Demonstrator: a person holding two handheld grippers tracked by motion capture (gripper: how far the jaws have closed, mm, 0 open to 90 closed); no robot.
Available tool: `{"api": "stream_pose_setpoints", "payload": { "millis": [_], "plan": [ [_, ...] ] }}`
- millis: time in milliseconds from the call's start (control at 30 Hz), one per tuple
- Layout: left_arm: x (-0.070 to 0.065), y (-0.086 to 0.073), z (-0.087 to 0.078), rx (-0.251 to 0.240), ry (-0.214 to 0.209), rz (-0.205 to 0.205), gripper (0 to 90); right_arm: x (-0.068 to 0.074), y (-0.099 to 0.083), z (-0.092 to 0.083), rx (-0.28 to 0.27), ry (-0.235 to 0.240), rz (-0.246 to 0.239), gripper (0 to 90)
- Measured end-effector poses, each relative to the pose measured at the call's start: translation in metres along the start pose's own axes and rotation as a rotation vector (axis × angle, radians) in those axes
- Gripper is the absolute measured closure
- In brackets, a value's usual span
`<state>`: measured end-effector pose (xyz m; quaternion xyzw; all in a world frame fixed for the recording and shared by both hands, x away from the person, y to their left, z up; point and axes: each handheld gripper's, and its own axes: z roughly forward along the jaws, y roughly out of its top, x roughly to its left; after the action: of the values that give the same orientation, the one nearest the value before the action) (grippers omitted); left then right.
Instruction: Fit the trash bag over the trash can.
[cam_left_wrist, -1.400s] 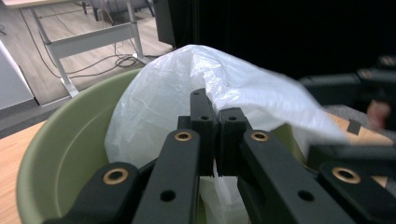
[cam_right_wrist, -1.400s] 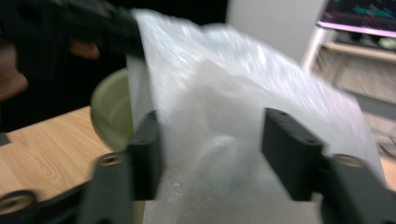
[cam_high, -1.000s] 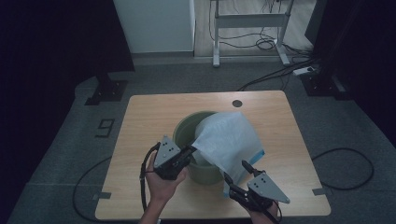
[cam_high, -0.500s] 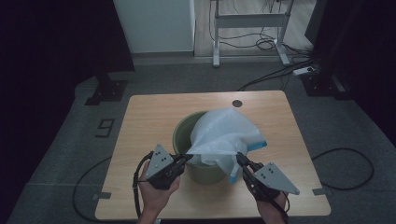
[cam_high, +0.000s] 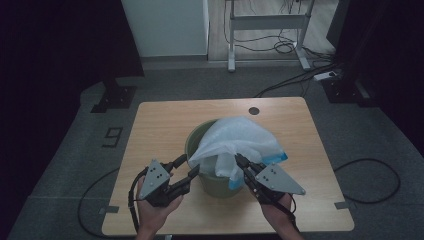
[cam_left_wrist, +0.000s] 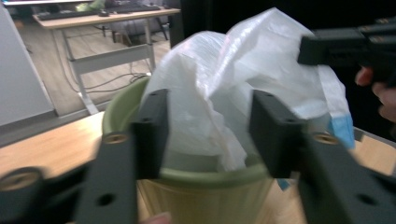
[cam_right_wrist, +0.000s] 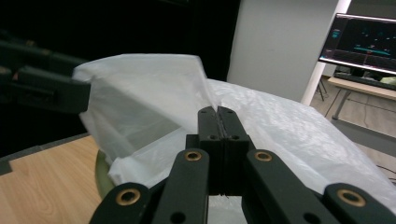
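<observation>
One wooden table (cam_high: 155, 125) carries the whole scene, set on grey floor with a desk frame (cam_high: 265, 30) and cables behind it. Near the table's front middle stands a green ribbed bucket (cam_high: 220, 185); a small dark round mark (cam_high: 254, 110) lies well apart at the far edge.

White plastic bag (cam_high: 235, 142) sits in the bucket mouth, billowed up above the rim and spilling over the right side, where a blue strip (cam_high: 275, 158) of it shows. From the left gripper view the bag (cam_left_wrist: 261, 70) bulges over the green rim (cam_left_wrist: 205, 175).

Right gripper (cam_high: 240, 161): jaws pressed flat together, clenched on a fold of the bag's near edge; the right gripper view shows bag film (cam_right_wrist: 154, 93) rising from both sides of the closed jaw tips.

Left gripper (cam_high: 186, 165): jaws parted, having just been opening, standing at the bucket's left rim. In its own view the two jaws stand either side of the bag, not pressing on it.
</observation>
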<state>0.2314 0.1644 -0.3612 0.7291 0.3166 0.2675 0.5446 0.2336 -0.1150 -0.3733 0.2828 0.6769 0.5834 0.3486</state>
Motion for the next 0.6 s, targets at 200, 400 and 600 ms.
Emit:
{"api": "stream_pose_setpoints", "payload": {
  "millis": [200,400,600],
  "plan": [
    [-0.001,0.011,0.011,0.006,-0.004,0.029,33.9,-0.002,-0.003,-0.002,0.008,0.007,0.007,88.5],
    [-0.005,0.019,0.031,0.041,-0.017,0.066,45.8,-0.007,-0.004,-0.004,0.014,0.016,0.017,88.5],
    [-0.004,0.019,0.042,0.100,-0.066,0.023,79.8,-0.009,-0.010,-0.004,0.025,0.033,0.046,88.3]
  ]
}}
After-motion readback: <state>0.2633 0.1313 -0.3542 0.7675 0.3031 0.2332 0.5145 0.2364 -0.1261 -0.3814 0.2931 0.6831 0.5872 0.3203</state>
